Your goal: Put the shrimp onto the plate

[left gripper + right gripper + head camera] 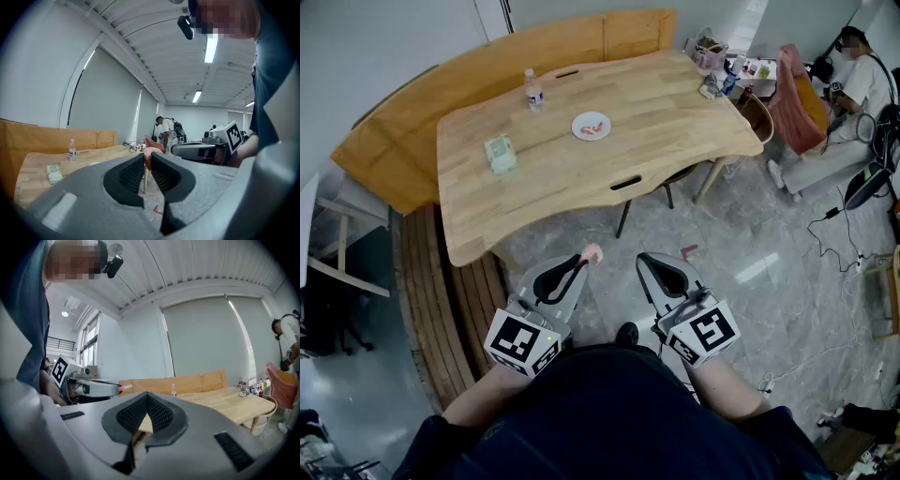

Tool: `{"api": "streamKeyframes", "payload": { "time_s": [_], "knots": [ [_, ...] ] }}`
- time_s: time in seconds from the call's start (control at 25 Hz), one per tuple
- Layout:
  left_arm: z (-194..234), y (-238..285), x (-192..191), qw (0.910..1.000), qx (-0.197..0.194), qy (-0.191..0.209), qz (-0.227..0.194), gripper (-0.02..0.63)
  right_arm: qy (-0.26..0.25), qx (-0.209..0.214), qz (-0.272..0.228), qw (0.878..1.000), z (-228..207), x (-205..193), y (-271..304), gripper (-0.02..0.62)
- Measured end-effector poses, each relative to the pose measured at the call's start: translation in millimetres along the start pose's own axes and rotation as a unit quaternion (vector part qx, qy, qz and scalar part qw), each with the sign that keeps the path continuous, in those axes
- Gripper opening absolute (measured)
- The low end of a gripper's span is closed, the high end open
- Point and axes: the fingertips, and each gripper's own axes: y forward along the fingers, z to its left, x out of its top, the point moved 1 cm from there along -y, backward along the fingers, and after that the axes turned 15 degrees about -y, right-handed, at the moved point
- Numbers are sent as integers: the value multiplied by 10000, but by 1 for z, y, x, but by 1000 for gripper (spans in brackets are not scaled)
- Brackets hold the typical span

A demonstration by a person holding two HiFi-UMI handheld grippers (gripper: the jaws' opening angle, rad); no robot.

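A white plate [602, 134] lies on the wooden table [675, 131] and holds one pink shrimp [592, 127]. Well short of the table, over the floor, my left gripper [582, 262] is shut on another pink shrimp [592, 253]. That shrimp [149, 151] pokes out past the closed jaw tips of my left gripper [146, 157]. Beside it, my right gripper [643, 259] is shut with nothing in it. The jaws of my right gripper [146, 395] meet at the tips. A third pink shrimp [689, 251] lies on the grey floor just right of the right gripper.
On the table stand a water bottle [533, 90] and a green packet [499, 155], with clutter [712, 58] at the far right corner. A wooden bench [403, 131] wraps the table's far and left sides. A seated person [848, 94] and cables [839, 234] are at the right.
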Motion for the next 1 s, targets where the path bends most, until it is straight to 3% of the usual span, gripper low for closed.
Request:
{"api": "streamKeyframes", "payload": {
  "time_s": [1.0],
  "knots": [
    [-5,33,-1,9990,429,-20,-122,49,63,223,-50,9997,-42,-18,-11,11]
  ]
}}
